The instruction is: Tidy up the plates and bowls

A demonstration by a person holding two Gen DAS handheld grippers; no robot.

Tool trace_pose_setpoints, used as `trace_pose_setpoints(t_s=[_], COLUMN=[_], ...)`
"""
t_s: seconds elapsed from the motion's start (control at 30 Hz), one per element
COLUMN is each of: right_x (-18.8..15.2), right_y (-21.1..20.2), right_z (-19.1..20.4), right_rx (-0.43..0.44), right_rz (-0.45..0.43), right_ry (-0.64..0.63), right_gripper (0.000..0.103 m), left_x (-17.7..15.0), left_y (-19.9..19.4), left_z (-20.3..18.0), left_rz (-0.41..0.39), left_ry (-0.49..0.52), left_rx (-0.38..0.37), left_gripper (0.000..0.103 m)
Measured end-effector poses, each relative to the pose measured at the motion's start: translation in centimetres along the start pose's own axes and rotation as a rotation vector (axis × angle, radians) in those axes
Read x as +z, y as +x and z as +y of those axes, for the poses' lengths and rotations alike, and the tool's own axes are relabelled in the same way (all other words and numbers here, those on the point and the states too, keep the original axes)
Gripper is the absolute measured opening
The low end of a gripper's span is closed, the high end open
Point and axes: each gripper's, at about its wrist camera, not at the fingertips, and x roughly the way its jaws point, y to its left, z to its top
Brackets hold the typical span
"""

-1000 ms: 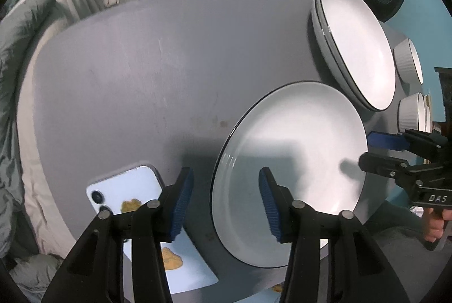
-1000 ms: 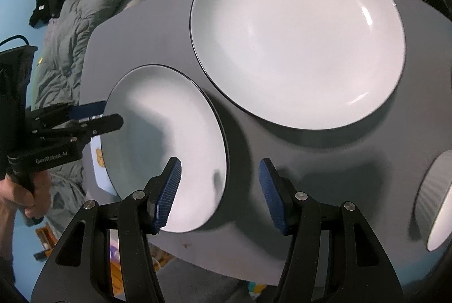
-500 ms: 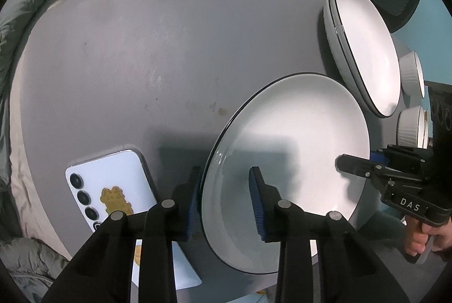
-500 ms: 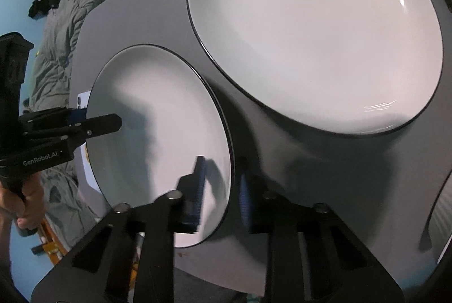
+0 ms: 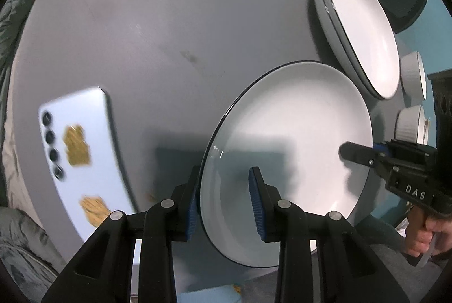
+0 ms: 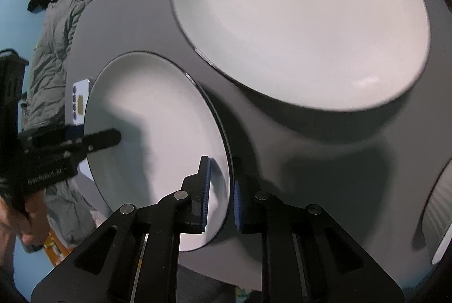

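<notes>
Both grippers have closed in on the same white plate (image 5: 285, 139) since a second ago. The right gripper (image 6: 219, 191) has just been narrowing its jaws, and now its blue pads pinch the plate's near rim between them. The left gripper (image 5: 223, 200) straddles the opposite rim, one pad under the edge and one over the inside; whether both pads actually press I cannot tell. The plate sits at the front edge of the grey table (image 5: 169, 34), seemingly tipped up a little. I'd say a two-handed lift toward the stack of larger plates (image 5: 364, 29) comes next.

Only the left view shows the two ribbed bowls (image 5: 412, 125) beyond the stack and the whole phone (image 5: 76, 150) beside the plate. The right view shows the rim squeezed between its pads and the big plate's broad face.
</notes>
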Motion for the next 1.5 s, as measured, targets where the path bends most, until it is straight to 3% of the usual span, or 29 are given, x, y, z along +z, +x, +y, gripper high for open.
trace_pose_setpoints(t_s=[0.3,0.63,0.83,1.5], right_x=[-1.5,-3.9,-5.3,-7.5], right_y=[-1.4,-3.0,-3.8,-3.5], right_z=[-2.7,-6.6,-9.1,-10.6], right_rx=[-0.026,-0.021,-0.008,0.076], right_rz=[0.013,-0.015,-0.036,-0.106], right_ry=[-0.019,0.028,0.078,0.245], right_gripper=[0.015,0.015,0.015,0.017], left_x=[-2.4,-3.9,-3.2,-2.1], left_y=[1.4,2.3,2.4,3.2], left_z=[-2.6,-5.5,-8.5,-9.4], left_rz=[0.014,0.046,0.052,0.081], left_ry=[-0.027,0.055,0.116,0.164], left_rx=[-0.061,-0.07,-0.058,-0.057], left_gripper=[0.032,0.026,0.025,0.021])
